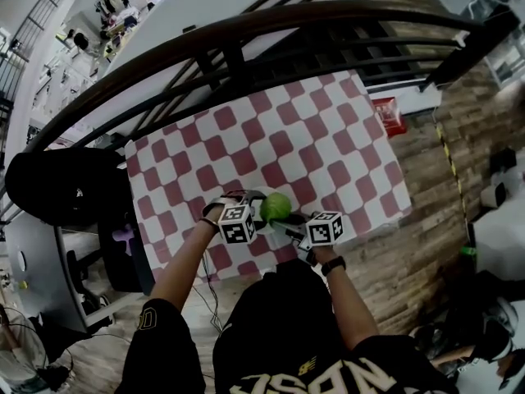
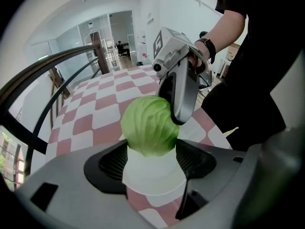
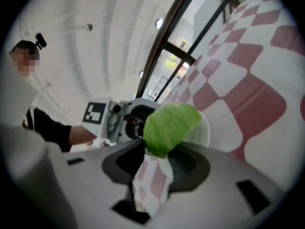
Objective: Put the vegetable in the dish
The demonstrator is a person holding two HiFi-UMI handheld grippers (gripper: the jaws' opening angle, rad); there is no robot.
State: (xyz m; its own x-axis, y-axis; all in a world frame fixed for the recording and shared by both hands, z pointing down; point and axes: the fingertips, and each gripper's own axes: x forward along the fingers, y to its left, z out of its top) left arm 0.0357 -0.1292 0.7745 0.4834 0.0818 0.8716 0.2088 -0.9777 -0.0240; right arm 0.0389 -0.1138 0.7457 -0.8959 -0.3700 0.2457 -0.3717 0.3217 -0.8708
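Head view puts the checked tabletop (image 1: pixel 328 130) under both arms, with the work near its front edge. The white dish (image 2: pixel 155 178) is clamped between the left tongs (image 2: pixel 155 160). The green vegetable (image 2: pixel 150 125) sits at the dish's mouth, gripped by the right tongs (image 3: pixel 161 159). It looks wider than the dish, so once let go the round head may roll off the rim or tip the dish.

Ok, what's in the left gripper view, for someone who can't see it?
A green cabbage held by the right gripper hangs over a white dish clamped in the left gripper. A red-and-white checked table lies behind.
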